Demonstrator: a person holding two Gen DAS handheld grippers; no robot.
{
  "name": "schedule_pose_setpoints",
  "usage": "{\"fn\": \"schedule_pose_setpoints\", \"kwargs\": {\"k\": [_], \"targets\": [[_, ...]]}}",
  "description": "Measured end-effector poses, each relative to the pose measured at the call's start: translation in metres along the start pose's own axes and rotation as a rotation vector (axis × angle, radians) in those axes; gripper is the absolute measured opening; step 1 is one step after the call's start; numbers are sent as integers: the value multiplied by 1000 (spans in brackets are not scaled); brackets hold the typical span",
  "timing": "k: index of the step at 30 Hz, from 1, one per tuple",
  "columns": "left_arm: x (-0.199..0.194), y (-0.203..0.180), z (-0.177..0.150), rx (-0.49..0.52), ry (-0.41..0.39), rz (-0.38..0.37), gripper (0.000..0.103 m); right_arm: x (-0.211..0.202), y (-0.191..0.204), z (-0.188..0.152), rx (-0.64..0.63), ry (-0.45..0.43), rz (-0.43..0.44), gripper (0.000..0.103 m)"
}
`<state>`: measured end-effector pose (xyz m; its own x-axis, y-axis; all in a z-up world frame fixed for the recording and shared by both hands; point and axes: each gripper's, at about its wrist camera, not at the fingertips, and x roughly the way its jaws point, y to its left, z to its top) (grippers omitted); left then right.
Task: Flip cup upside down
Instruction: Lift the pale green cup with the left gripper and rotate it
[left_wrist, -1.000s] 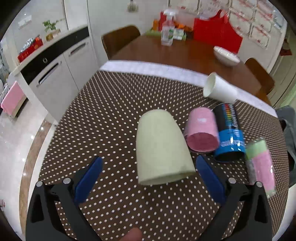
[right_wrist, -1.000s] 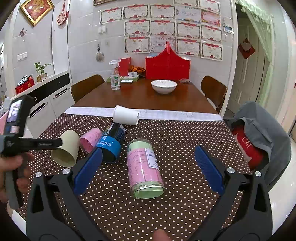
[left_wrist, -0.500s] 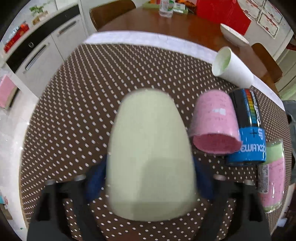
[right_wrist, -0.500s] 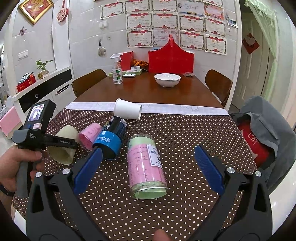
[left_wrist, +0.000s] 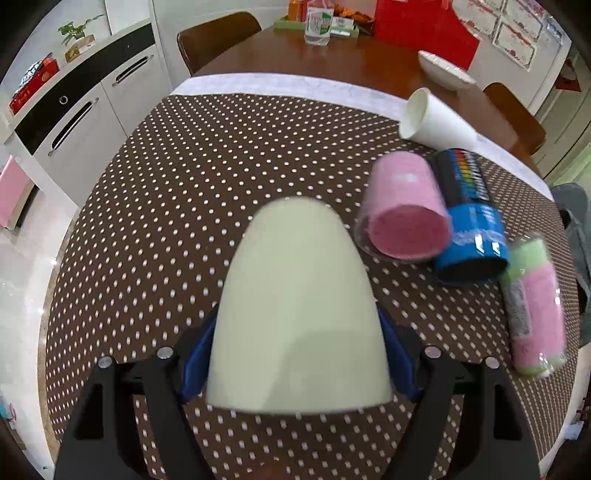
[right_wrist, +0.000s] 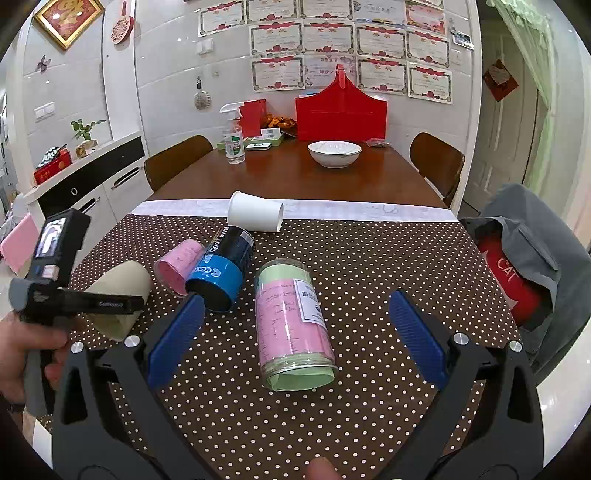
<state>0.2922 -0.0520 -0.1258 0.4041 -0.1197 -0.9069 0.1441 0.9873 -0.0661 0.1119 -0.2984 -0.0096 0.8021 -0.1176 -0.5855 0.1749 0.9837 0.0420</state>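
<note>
Cup (left_wrist: 299, 317), pale green, sits clamped between the blue pads (left_wrist: 195, 354) of my left gripper (left_wrist: 295, 354); both pads press against its wall near the wide rim. From the left wrist view the rim faces the camera and the closed base points away over the dotted tablecloth (left_wrist: 166, 184). From the right wrist view I see the cup (right_wrist: 118, 295) lying roughly on its side, at the left edge of the cloth.

My right gripper (right_wrist: 295, 328) hangs with its jaws spread wide, holding nothing. Between its fingers lies a clear jar (right_wrist: 291, 325) on its side, packed with pink and green material.

Near the cup, three more containers lie on their sides:
- pink-filled clear tub (left_wrist: 402, 206)
- blue-and-black canister (left_wrist: 469, 218), touching the tub
- white paper cup (left_wrist: 436, 122), interior bare

I see a white bowl (right_wrist: 334, 153) on the wooden table beyond; its contents cannot be told.
</note>
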Motion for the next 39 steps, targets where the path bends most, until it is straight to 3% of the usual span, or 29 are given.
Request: {"fn": "schedule_pose_setpoints", "kwargs": {"k": [7,11,16,25,35,39], "targets": [[-55,-18,-37,33,-66,-80,76,-10,-4,0,11,-12,2,98],[-64,-31,-55,56,-61,-109,74,-13,-9,-5,24,-6,-1,98],[-76,-36,-72,77,-92,-102,72,-17,-11,-12,24,3,-5,98],[-83,-34,-74,115,-99,-65,71,-25,-7,-15,19,-6,6,98],[-107,-34,-126,112,-160,-30,71,-32,-1,-31,20,11,24,98],[-95,-26,-157,97,-103,-37,71,-36,8,-44,-3,28,38,98]]}}
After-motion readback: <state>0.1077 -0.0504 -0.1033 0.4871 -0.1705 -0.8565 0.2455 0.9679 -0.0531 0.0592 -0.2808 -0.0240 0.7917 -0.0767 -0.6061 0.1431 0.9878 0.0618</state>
